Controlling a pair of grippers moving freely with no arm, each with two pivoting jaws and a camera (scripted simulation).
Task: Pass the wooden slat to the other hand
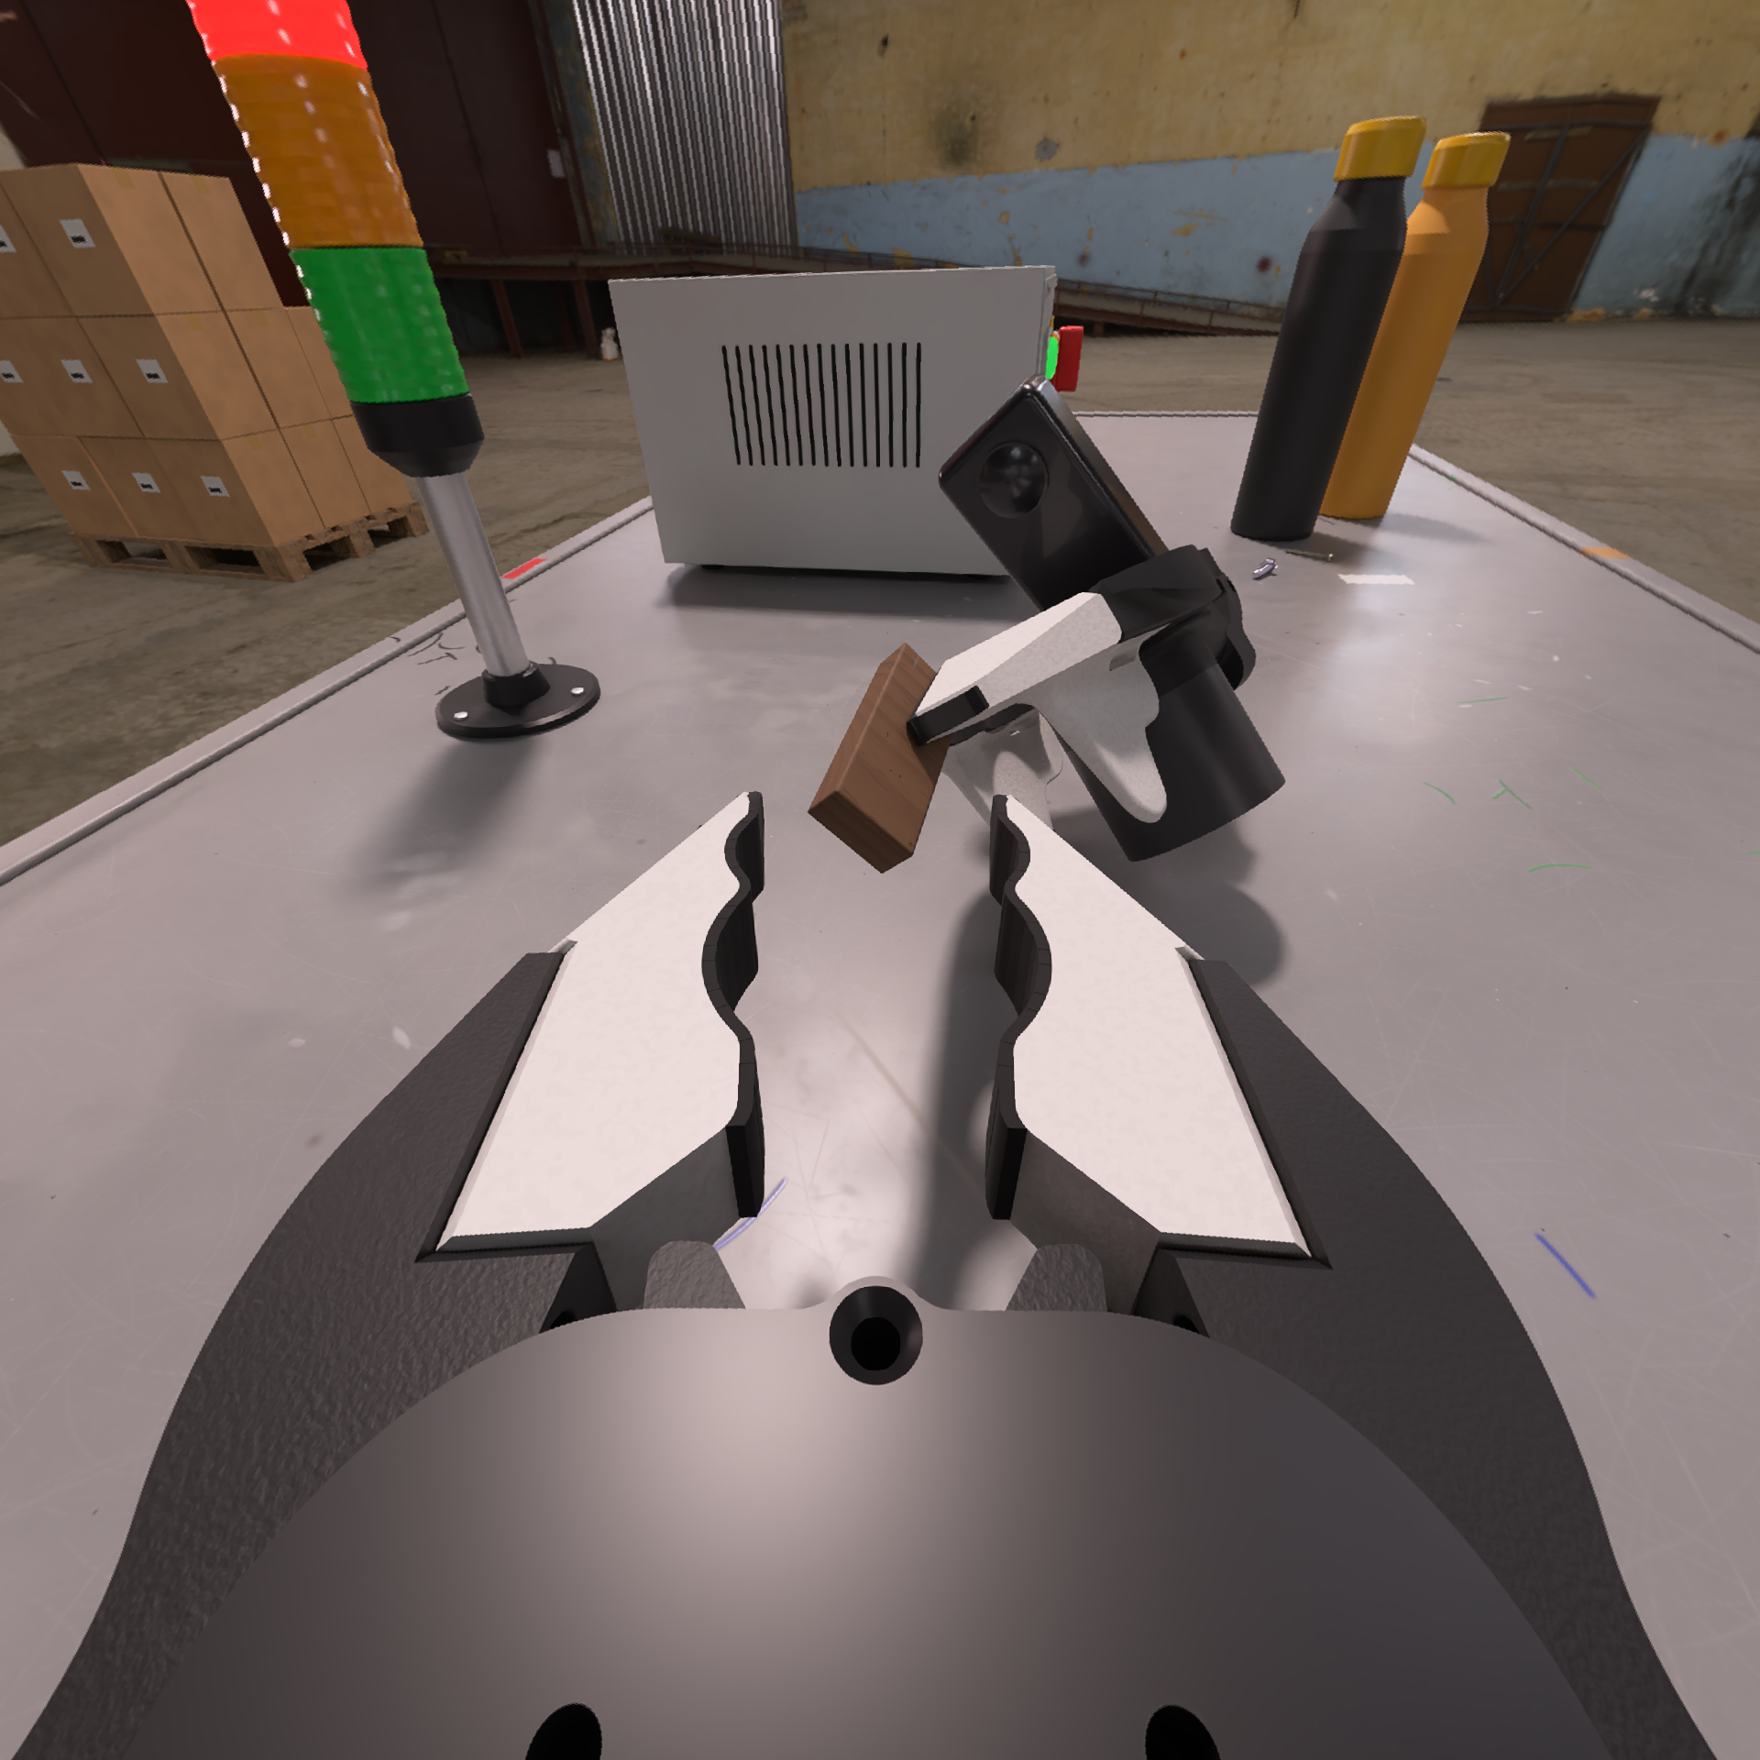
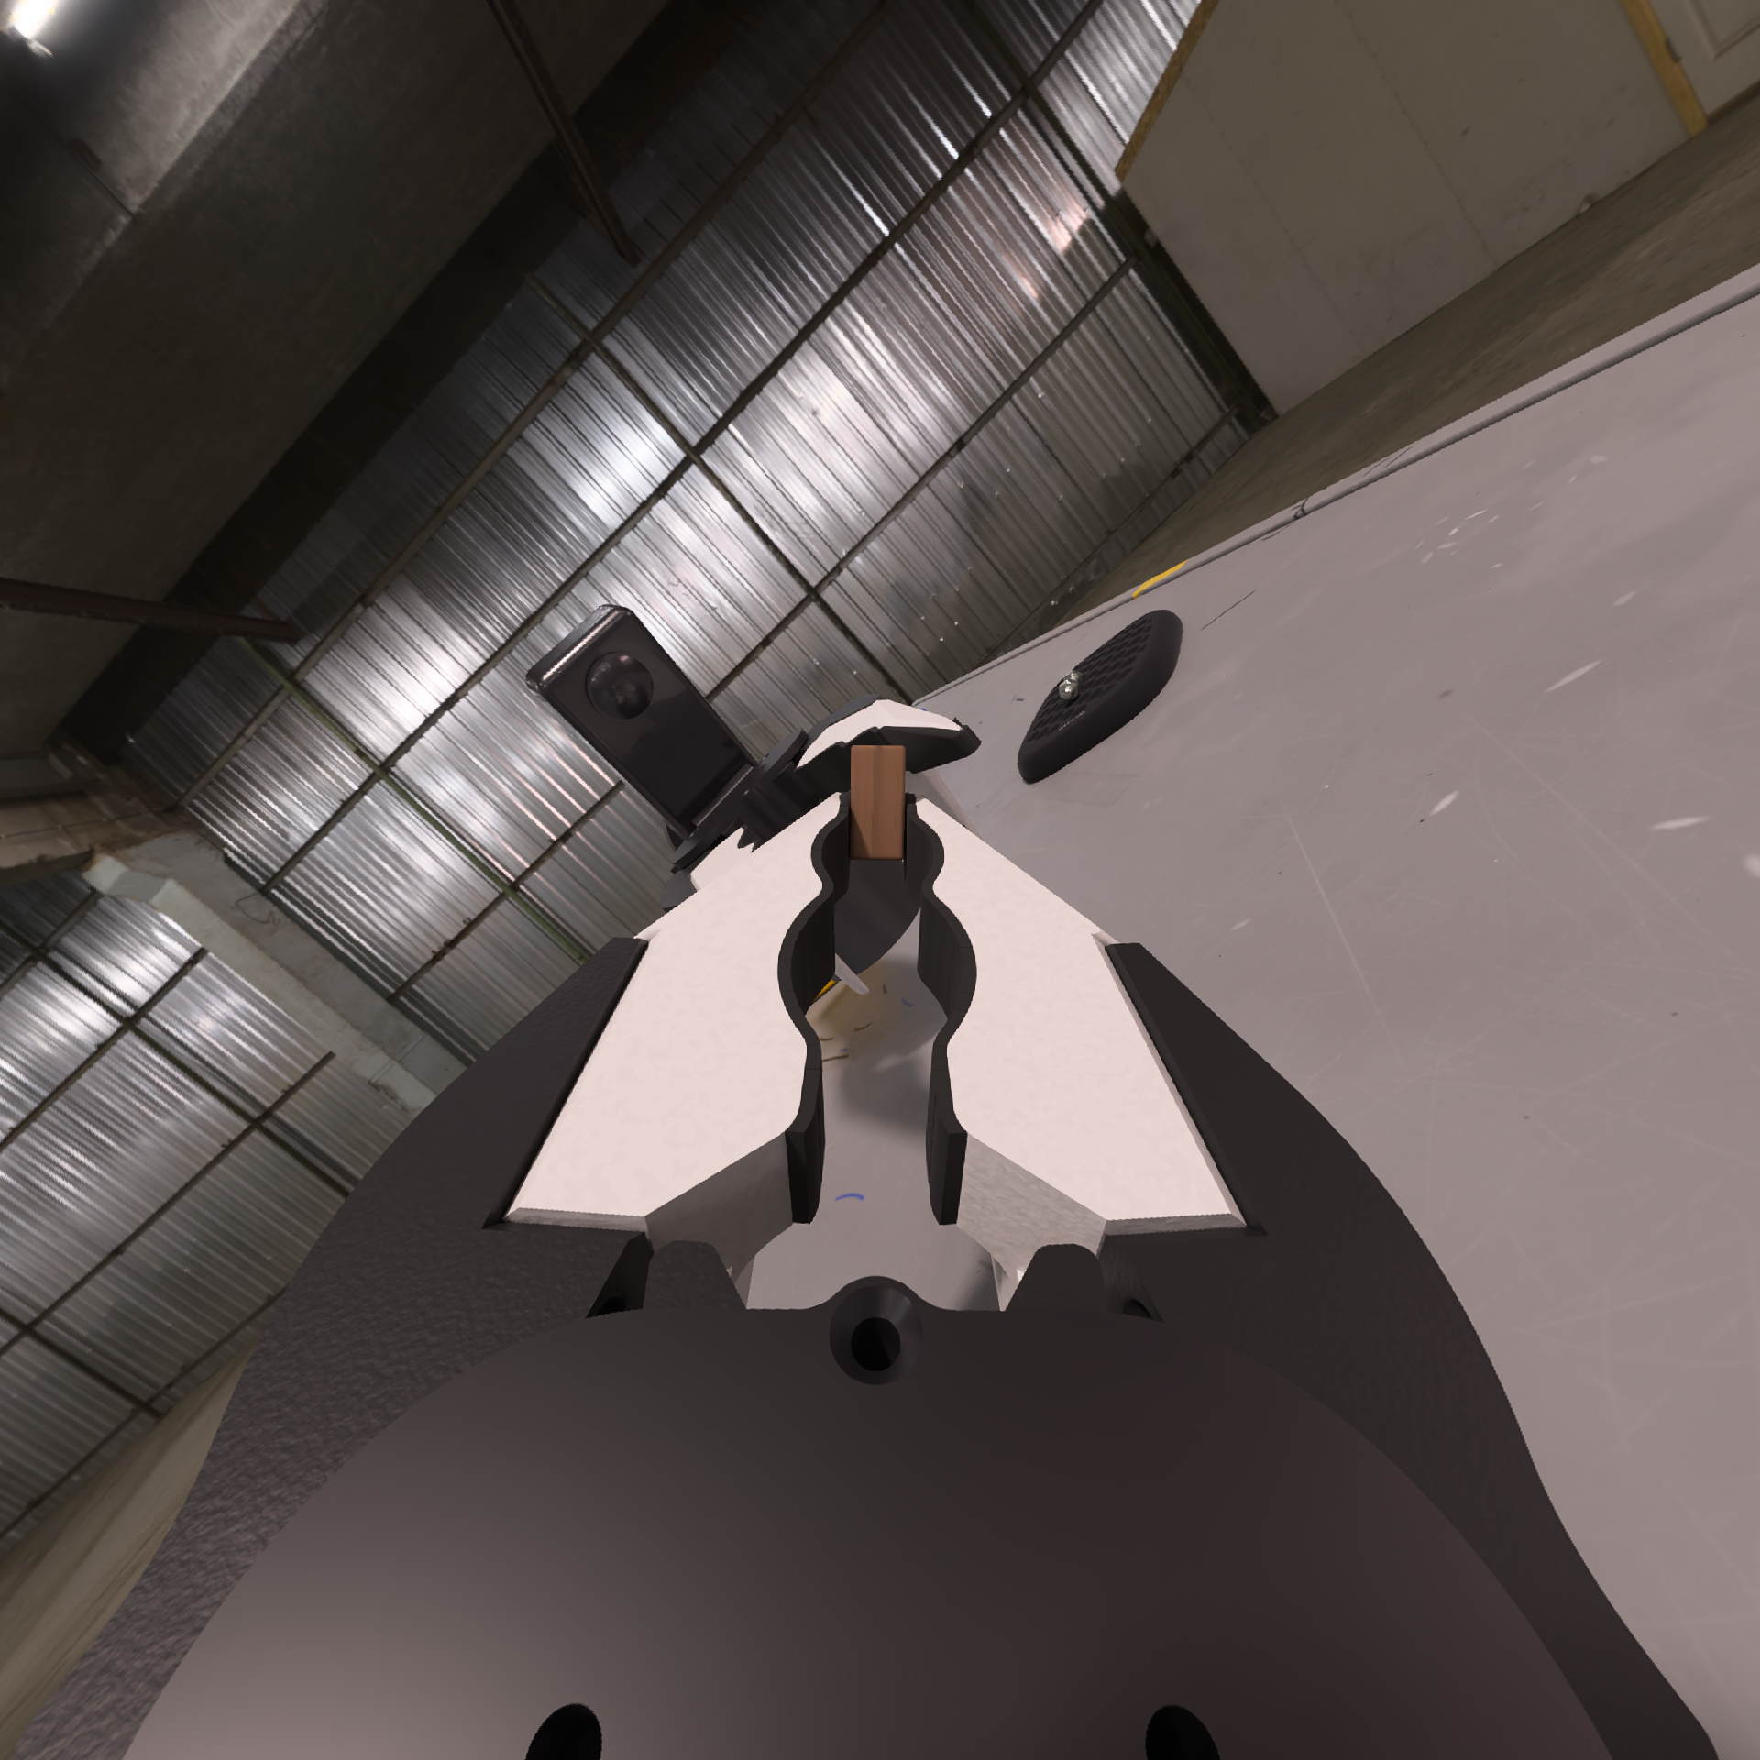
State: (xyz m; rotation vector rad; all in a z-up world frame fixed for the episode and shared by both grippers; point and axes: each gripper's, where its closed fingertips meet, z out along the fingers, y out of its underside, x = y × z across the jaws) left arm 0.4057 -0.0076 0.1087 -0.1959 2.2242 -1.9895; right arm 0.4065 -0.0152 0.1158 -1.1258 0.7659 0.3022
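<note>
- Your left gripper (image 1: 876,810) is nearest: fingers spread wide, nothing in them, tips just short of the wooden slat (image 1: 881,762) w/ a small gap left.
- Slat hangs in the air above the grey table (image 1: 286,952), tilted, lower end toward the left tips, upper end pinched.
- Right gripper (image 1: 929,724), just behind the slat, is clamped on that upper end; in the right wrist view the slat (image 2: 876,805) sits between its fingertips.
- Step, I'd judge: approach for the handover, approx midway; no transfer yet.
- Next move, prob: ease the left fwd so the slat's free lower end sits between its pads, roll to match the tilt, close, only then let the right go.
- Risk: bumping the slat could twist it in the right's grip.
- Beyond the slat: grey vented box (image 1: 838,419); signal tower (image 1: 400,381) off to its left; black bottle (image 1: 1324,333) and orange bottle (image 1: 1410,324) far right of it.
</note>
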